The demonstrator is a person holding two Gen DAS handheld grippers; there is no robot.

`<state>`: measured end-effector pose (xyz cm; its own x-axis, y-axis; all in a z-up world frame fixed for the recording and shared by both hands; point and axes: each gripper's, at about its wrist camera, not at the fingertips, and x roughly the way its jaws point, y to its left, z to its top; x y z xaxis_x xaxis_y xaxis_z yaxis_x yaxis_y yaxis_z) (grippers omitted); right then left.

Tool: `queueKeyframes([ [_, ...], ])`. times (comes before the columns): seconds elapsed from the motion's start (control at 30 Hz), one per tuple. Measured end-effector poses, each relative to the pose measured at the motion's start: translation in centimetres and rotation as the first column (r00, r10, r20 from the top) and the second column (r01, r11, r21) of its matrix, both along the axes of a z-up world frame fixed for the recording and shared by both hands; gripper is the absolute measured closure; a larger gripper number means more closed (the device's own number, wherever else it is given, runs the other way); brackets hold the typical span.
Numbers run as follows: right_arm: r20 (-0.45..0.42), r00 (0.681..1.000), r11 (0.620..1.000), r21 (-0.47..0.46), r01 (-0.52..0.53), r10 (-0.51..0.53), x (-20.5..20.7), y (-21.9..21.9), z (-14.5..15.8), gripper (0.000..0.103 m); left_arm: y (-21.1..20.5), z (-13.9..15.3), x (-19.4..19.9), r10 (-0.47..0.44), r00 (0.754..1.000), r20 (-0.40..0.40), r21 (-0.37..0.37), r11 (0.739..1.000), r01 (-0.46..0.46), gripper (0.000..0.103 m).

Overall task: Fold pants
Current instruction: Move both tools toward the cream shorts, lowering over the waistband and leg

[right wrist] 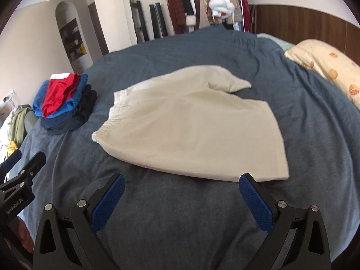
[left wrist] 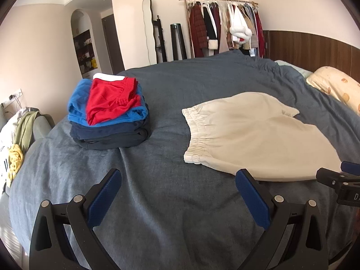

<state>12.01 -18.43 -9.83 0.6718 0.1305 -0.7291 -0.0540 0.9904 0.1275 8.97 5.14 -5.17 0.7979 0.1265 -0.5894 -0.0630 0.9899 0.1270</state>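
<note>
— Why spread the cream shorts (right wrist: 191,126) flat on the blue bedspread (right wrist: 180,225), beside that folded stack (left wrist: 110,117)?
— Ready for folding, I'd guess; left gripper (left wrist: 177,200) and right gripper (right wrist: 181,200) hover short, fingers wide apart, empty.

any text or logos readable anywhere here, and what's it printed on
"GenRobot.AI": white lettering on the black body of the left hand-held gripper, seen in the right wrist view.
"D": start of a cut-off white marking on the right hand-held gripper, in the left wrist view; the rest runs out of frame.
Nothing readable on the beige shorts or the folded clothes pile.
</note>
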Motion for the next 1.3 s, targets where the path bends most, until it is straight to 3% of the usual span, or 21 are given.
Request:
queueKeyframes([
  [0.27, -0.166, 0.986, 1.000, 0.006, 0.012, -0.010, 4.7, 0.7, -1.0, 0.001, 0.3, 0.6, 4.7, -0.018, 0.987, -0.157, -0.024, 1.000, 0.014, 0.006],
  [0.43, -0.296, 0.954, 0.996, 0.063, 0.067, -0.045, 6.9, 0.3, 0.9, 0.002, 0.8, 3.6, 7.0, -0.001, 0.970, -0.242, -0.042, 0.999, -0.009, 0.008],
  [0.6, -0.398, 0.911, 0.982, 0.104, 0.159, -0.106, 8.5, -0.1, 3.2, 0.002, 1.2, 5.4, 9.5, -0.019, 0.950, -0.311, -0.114, 0.993, -0.017, 0.014],
  [0.7, -0.451, 0.885, 0.974, 0.120, 0.193, -0.120, 9.3, -0.2, 3.1, 0.002, 1.3, 4.7, 10.7, -0.013, 0.941, -0.338, -0.134, 0.990, -0.034, 0.020],
  [0.87, -0.568, 0.813, 0.946, 0.177, 0.270, -0.126, 10.2, -0.6, 0.0, 0.013, 1.7, 1.3, 12.9, -0.022, 0.902, -0.430, -0.190, 0.980, -0.066, 0.042],
  [1.0, -0.603, 0.773, 0.915, 0.171, 0.364, -0.195, 10.4, -1.2, -1.9, 0.016, 2.0, -1.0, 14.1, -0.053, 0.864, -0.500, -0.242, 0.967, -0.080, 0.046],
  [1.13, -0.638, 0.726, 0.870, 0.175, 0.461, -0.256, 9.8, -2.0, -3.6, 0.022, 1.6, -3.2, 15.0, -0.075, 0.828, -0.556, -0.244, 0.967, -0.077, 0.054],
  [1.3, -0.691, 0.663, 0.825, 0.174, 0.538, -0.286, 9.4, -3.5, -5.8, 0.028, 0.9, -4.5, 16.2, -0.084, 0.812, -0.577, -0.259, 0.962, -0.084, 0.056],
])
